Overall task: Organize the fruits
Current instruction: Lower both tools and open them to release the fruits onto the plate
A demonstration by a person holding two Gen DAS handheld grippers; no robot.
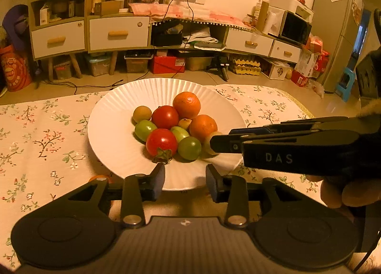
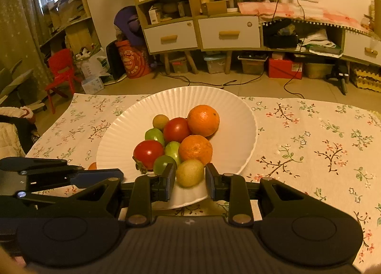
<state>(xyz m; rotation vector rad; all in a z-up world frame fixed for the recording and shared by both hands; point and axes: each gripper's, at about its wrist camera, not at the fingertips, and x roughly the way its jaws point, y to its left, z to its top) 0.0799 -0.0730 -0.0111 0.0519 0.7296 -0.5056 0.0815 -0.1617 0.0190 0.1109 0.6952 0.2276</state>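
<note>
Left wrist view. We see the plate point(image 1: 114, 131) on the flowered counter point(image 1: 35, 131), the fruit heaped at its middle: two oranges point(image 1: 187, 105), two red tomatoes point(image 1: 162, 141), green ones point(image 1: 189, 147), small tan fruit point(image 1: 142, 114). Left gripper point(image 1: 185, 178) hangs over the near rim, fingers point(image 1: 159, 180) spread, nothing between them. The right gripper point(image 1: 214, 144) comes in from the side, its tips at a pale fruit point(image 1: 207, 143) on the pile's edge.

Right wrist view. The right gripper point(image 2: 189, 180) has the yellow-green fruit point(image 2: 189, 172) between its fingers point(image 2: 169, 182); they pinch it, the gap narrow. The fruit is blurred, round, smooth-skinned and looks soft. It sits low at the near slope of the plate point(image 2: 114, 145), against an orange point(image 2: 195, 149) and a green tomato point(image 2: 164, 164).

Risks, as we judge them:
- Round, slick fruit could squirt out of a narrow pinch and roll off the rim.
- Pulling it free may unsettle the heap; the orange leaning on it could roll.
- The fingers sit close to the rim; pressing down could tip the plate.
- An orange piece point(image 2: 92, 166) beside the plate remains outside.
</note>
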